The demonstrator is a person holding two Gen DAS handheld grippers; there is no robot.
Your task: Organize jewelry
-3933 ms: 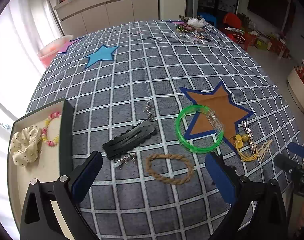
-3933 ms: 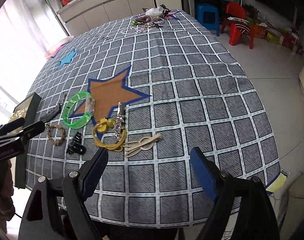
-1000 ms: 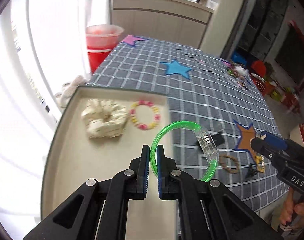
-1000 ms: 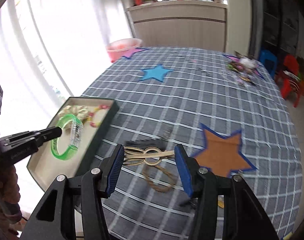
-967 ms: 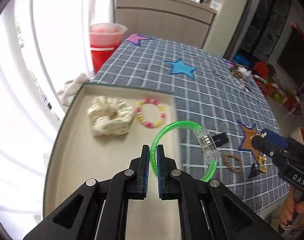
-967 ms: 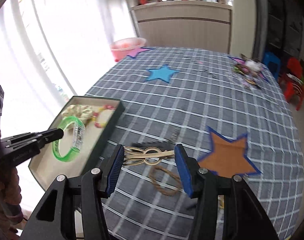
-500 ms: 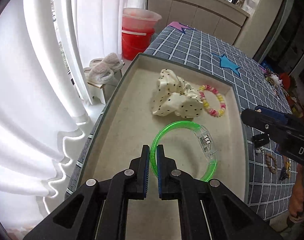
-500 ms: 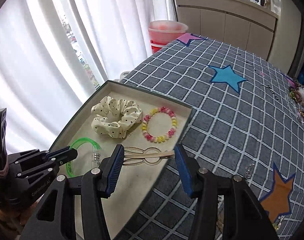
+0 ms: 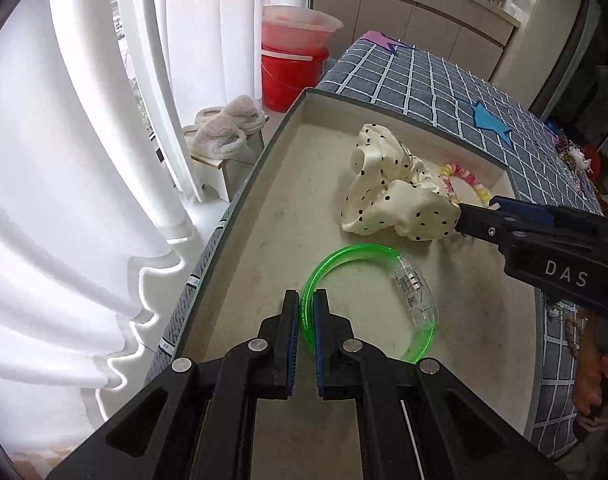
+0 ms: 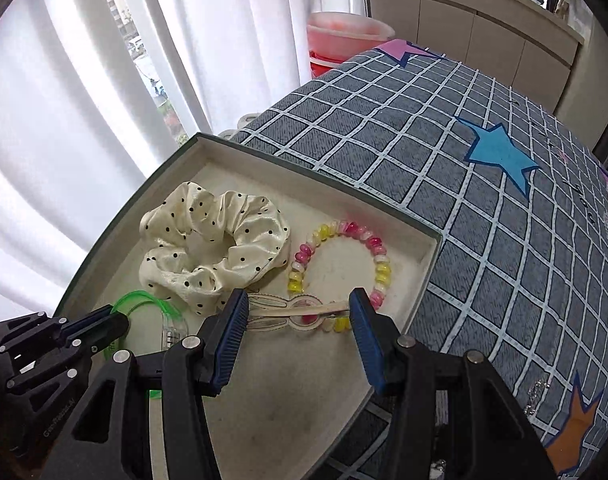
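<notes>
Left wrist view: the left tongs (image 9: 306, 312) are clamping the rim of 1 green translucent bangle (image 9: 336, 254), their blue pads closed tight on it. The bangle, with a clear plastic clasp section (image 9: 414, 294), is hanging over the bare beige floor of the tray (image 9: 288, 184), in the tray's middle part. The tray is sitting at the desk (image 9: 416, 80) corner nearest the white curtains (image 9: 84, 160).

Right wrist view: the right tongs (image 10: 298, 312) are gripping 1 cream-coloured flat hair clip (image 10: 292, 312) lengthwise, 1 pad pressing on each end. The clip is hanging over the tray (image 10: 428, 264), close to its long edge beside the checked desk cloth (image 10: 464, 208).

Tray contents:
- 1 cream polka-dot scrunchie (image 10: 212, 248), lying toward the tray's far end.
- 1 pink, yellow and white bead bracelet (image 10: 378, 256), lying just beside the scrunchie; the clip is overlapping its near arc in this view.

Surroundings: 1 red bucket (image 9: 292, 68) is standing on the floor beyond the desk's end, and 1 pair of grey fluffy slippers (image 9: 224, 128) is resting on a small stool by the curtains.
</notes>
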